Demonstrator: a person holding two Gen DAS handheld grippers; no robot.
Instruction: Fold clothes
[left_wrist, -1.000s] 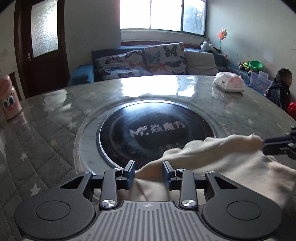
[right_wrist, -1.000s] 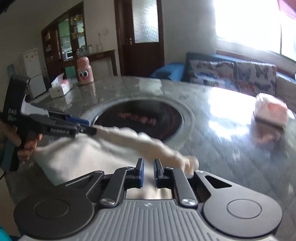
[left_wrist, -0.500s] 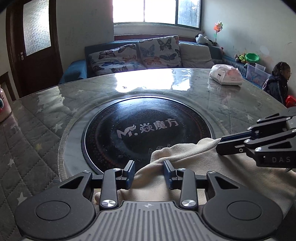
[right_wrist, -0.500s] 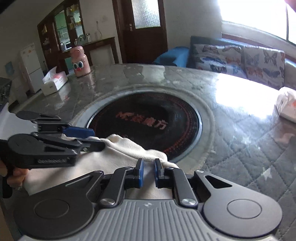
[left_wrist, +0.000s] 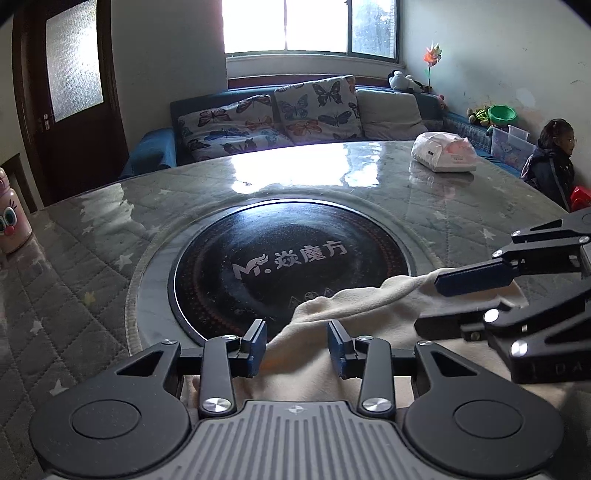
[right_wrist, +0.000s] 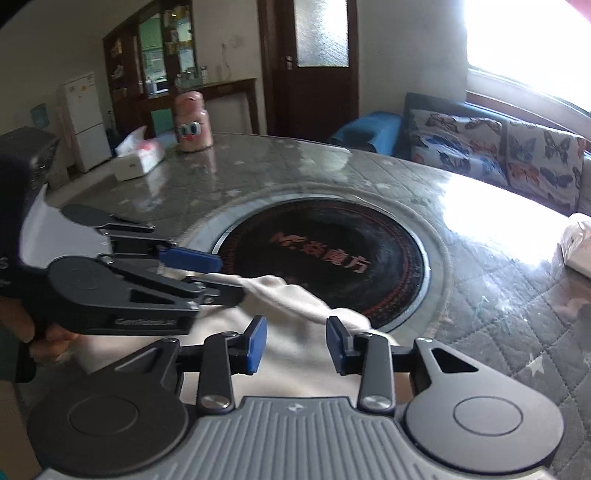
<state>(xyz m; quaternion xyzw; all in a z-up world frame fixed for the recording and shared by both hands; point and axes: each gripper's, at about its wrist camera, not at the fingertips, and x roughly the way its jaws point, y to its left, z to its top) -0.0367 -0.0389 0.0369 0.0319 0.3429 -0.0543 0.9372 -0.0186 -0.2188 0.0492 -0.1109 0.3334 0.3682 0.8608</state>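
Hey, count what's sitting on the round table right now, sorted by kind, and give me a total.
Cream garment: 1
White plastic bag: 1
Pink cartoon bottle: 1
Tissue box: 1
Total: 4

A round table (left_wrist: 92, 236) with a quilted grey cover under glass fills the near space, a black hotplate (left_wrist: 295, 269) set in its middle. Beyond it a blue sofa (left_wrist: 155, 155) with butterfly cushions (left_wrist: 317, 107) sits below a bright window (left_wrist: 306, 26). A dark wooden door (left_wrist: 66, 92) stands far left; a white fridge (right_wrist: 83, 118) further off.
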